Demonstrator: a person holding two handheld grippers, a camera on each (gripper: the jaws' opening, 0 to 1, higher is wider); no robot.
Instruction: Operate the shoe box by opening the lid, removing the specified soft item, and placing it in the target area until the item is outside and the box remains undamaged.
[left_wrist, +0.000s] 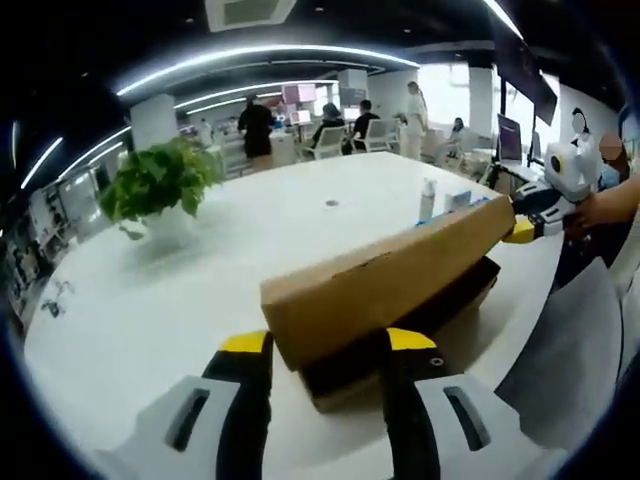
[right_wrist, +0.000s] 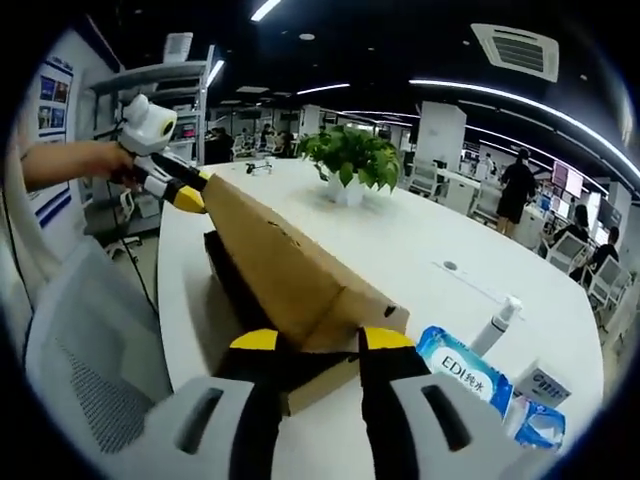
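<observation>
Currently my left gripper and right gripper each clamp one end of the lid. I lift both ends evenly, keeping the box flat on the tabletop.

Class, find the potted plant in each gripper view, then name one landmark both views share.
Left gripper view: potted plant sits upper left on the white table, beyond the box.
Right gripper view: it sits top centre, beyond the box.
Shared landmark: the raised cardboard lid.
</observation>
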